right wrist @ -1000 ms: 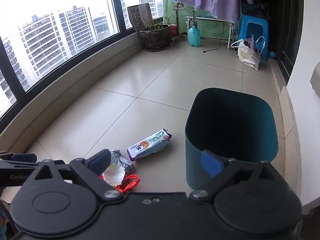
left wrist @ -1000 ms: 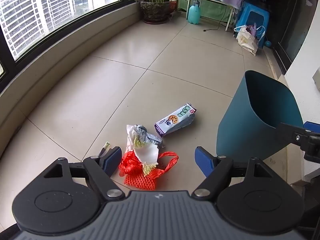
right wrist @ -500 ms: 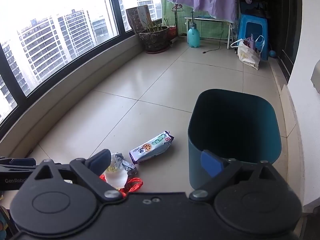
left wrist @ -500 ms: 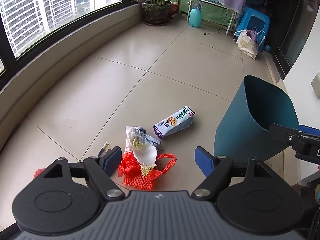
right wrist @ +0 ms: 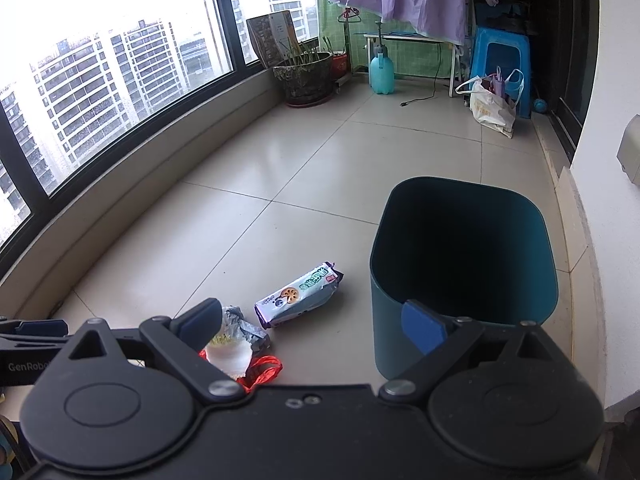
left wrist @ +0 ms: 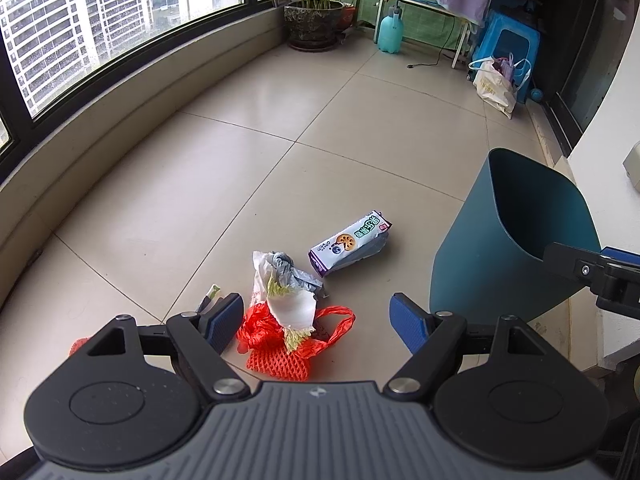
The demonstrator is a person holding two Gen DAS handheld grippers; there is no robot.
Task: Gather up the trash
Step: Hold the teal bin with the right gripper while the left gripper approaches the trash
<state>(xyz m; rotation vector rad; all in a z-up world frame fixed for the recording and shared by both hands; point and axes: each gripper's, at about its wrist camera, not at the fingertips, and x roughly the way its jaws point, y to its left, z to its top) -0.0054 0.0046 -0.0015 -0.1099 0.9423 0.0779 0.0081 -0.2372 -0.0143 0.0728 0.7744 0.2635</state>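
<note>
**Trash on the balcony floor, both grippers empty**

The left gripper point(left wrist: 316, 316) hangs above an orange net bag point(left wrist: 280, 354) with its fingers spread wide, holding nothing. A crumpled white wrapper point(left wrist: 290, 304) lies on the net. A purple biscuit packet point(left wrist: 348, 244) rests on the tiled floor point(left wrist: 240, 184) just beyond, near the teal bin point(right wrist: 464, 256). The right gripper point(right wrist: 312, 320) is also spread and empty, beside the bin.

A biscuit packet point(left wrist: 349, 246), crumpled wrappers point(left wrist: 285, 285) and red netting point(left wrist: 280, 350) lie beside the upright teal bin point(right wrist: 460, 272).
</note>
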